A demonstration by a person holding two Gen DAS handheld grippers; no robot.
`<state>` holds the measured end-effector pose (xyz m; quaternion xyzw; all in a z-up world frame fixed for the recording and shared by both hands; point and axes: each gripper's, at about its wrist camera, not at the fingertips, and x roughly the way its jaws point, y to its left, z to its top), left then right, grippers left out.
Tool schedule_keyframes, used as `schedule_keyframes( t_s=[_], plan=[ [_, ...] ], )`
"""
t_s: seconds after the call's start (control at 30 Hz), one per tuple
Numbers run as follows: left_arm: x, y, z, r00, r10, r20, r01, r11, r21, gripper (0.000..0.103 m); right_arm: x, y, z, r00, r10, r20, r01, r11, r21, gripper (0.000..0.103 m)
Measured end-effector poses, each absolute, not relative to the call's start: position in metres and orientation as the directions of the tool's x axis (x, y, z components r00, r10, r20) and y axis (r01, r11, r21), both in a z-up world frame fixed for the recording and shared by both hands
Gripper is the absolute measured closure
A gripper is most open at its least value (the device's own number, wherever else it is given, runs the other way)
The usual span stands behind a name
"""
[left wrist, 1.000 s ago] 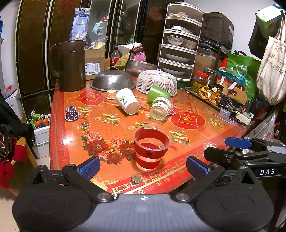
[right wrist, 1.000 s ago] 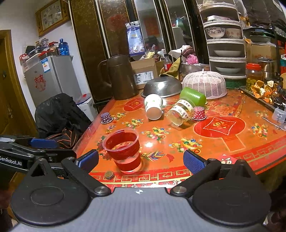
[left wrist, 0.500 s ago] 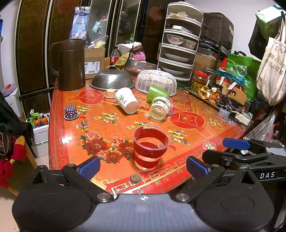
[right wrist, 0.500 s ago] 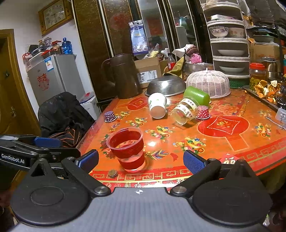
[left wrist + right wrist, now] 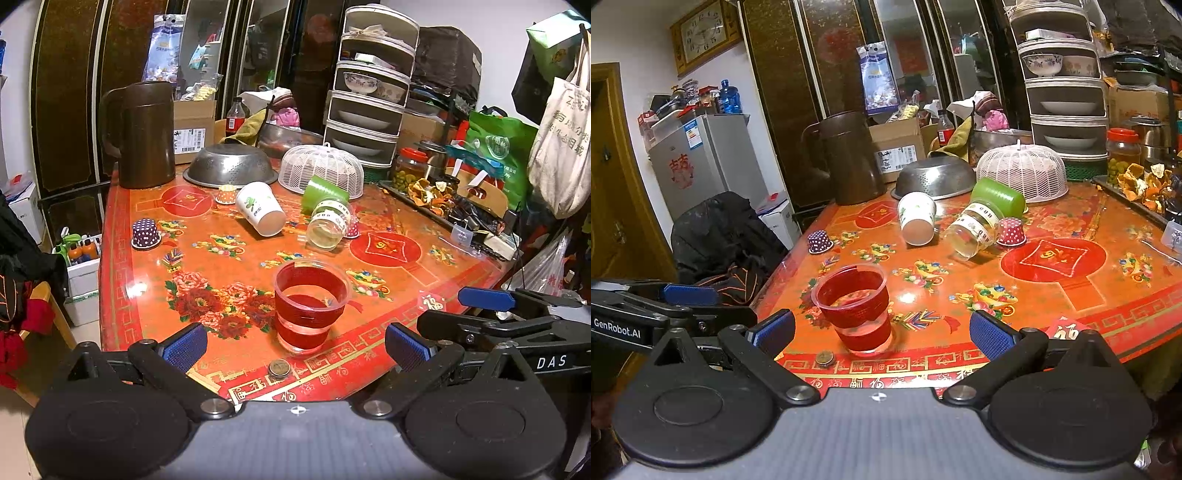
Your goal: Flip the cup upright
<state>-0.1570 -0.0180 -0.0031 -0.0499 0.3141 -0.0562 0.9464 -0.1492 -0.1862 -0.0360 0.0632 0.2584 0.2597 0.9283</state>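
Observation:
A clear plastic cup with a red sleeve (image 5: 309,306) stands upright near the front edge of the orange table (image 5: 147,295); it also shows in the right wrist view (image 5: 857,310). My left gripper (image 5: 295,345) is open and empty, just short of the cup. My right gripper (image 5: 882,332) is open and empty beside it; it shows in the left wrist view (image 5: 484,314), and the left gripper shows at the left of the right wrist view (image 5: 687,295). A white paper cup (image 5: 261,213) (image 5: 916,223) lies on its side farther back.
A clear jar with a green lid (image 5: 328,218) lies on its side beside the paper cup. A coin (image 5: 279,368) lies in front of the red cup. A brown jug (image 5: 142,134), steel colander (image 5: 231,166), white food cover (image 5: 320,170) and small cupcake liners (image 5: 146,233) stand behind.
Both grippers have drawn back slightly from the red cup, the right one also shifting left. The cup stays upright and nothing is held.

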Motion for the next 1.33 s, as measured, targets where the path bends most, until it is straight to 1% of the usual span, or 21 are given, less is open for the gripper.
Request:
schedule_keyframes(
  t_s=[1.1, 1.33],
  plan=[
    [-0.155, -0.017, -0.007, 0.793, -0.155, -0.588, 0.088, 0.986, -0.141, 0.0, -0.149, -0.188, -0.039, 0.727, 0.519, -0.451, -0.449, 0.855, 0.261, 0.001],
    [-0.152, -0.009, -0.008, 0.809, -0.103, -0.579, 0.034, 0.991, -0.13, 0.0, -0.149, -0.187, -0.041, 0.726, 0.519, -0.451, -0.45, 0.854, 0.26, 0.001]
  ],
)
